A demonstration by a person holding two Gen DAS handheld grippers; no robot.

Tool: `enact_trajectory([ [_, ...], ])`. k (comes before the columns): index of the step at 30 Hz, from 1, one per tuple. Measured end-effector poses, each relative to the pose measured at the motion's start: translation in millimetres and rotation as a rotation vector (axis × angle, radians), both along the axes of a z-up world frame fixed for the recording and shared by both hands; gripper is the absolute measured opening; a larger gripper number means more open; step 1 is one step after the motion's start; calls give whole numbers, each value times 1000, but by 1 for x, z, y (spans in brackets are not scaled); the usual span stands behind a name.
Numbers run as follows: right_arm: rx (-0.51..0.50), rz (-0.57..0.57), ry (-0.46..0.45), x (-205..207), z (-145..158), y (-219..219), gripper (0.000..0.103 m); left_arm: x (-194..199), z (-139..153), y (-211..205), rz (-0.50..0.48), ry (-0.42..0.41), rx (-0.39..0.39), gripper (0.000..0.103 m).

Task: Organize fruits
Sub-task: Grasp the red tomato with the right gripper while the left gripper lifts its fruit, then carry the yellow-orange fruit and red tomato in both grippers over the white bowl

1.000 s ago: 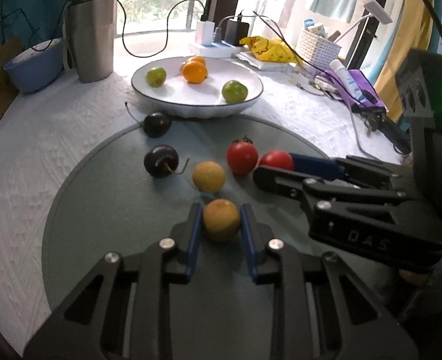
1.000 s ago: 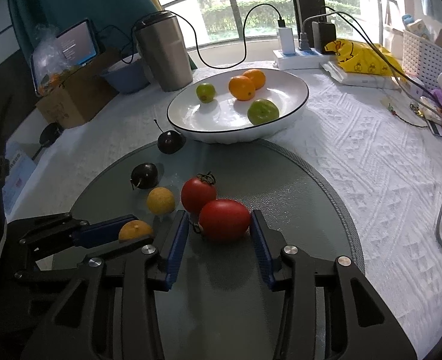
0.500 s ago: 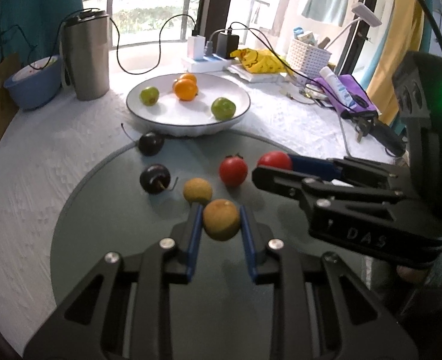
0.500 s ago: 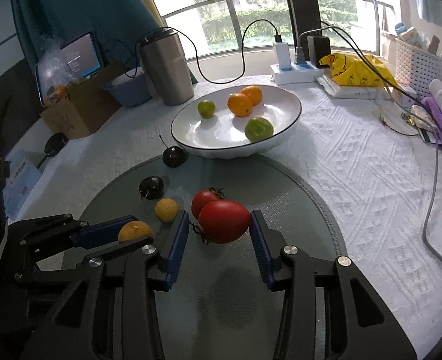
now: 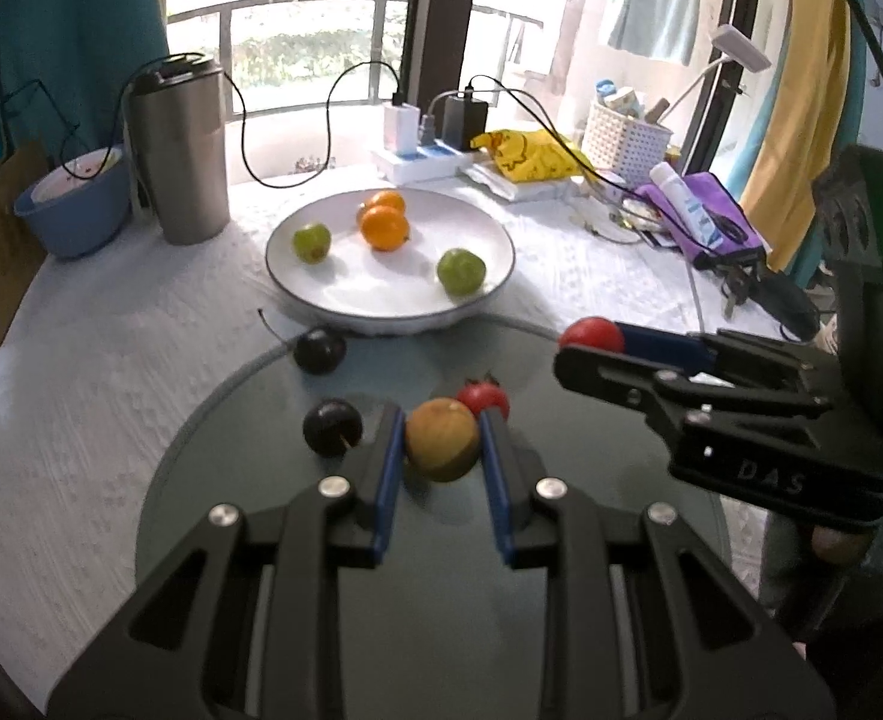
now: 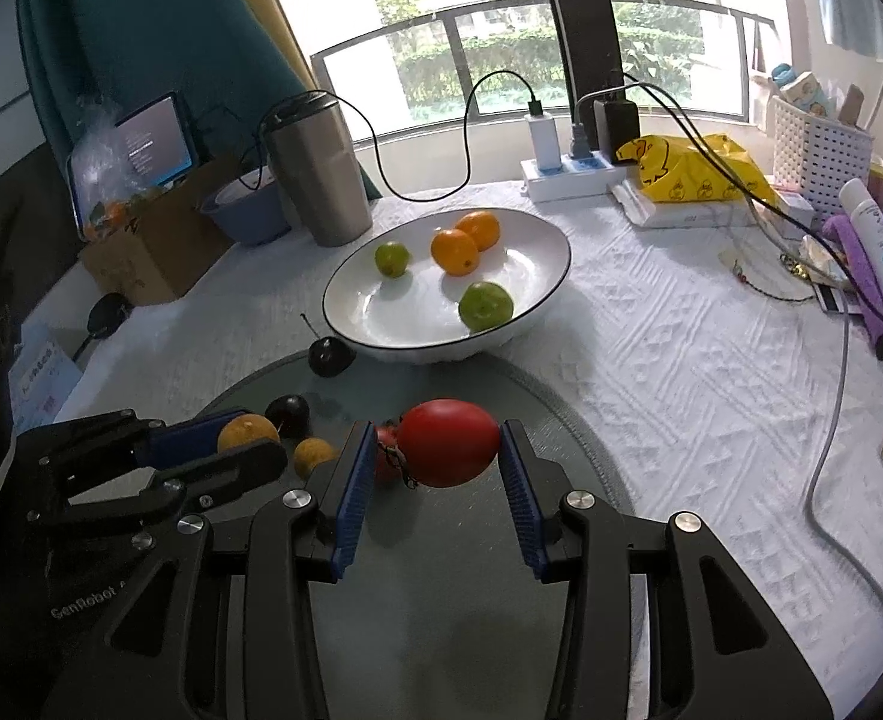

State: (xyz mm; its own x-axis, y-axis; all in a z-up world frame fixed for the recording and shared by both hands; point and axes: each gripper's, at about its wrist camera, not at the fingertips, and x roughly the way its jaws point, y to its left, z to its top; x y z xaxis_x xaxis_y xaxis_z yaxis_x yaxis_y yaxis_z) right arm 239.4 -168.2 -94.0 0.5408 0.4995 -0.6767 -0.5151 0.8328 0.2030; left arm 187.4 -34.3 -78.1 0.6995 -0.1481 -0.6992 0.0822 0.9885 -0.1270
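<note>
The left gripper (image 5: 441,450) is clamped on a brownish-yellow fruit (image 5: 441,439) and the right gripper (image 6: 438,468) on a red tomato (image 6: 448,443), both lifted clear of the round glass mat (image 6: 561,420), probably so both can travel together. The white plate (image 6: 537,312) at the mat's far edge already carries 4 fruits, the likely destination.

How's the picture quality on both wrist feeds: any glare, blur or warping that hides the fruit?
Left wrist view: window blown out, edges bent by fisheye, white plate slightly soft; yellow-brown fruit clear. Right wrist view: backlit too, but red tomato sharp, its shadow visible on the glass mat.
</note>
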Motion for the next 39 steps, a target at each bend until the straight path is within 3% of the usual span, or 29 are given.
enact_trajectory([
  [20,0,-7,-17,42,8,1,44,50,7,17,37,-24,11,26],
  [39,-6,-20,-13,94,-2,16,44,99,-10,35,57,13,-31,26],
])
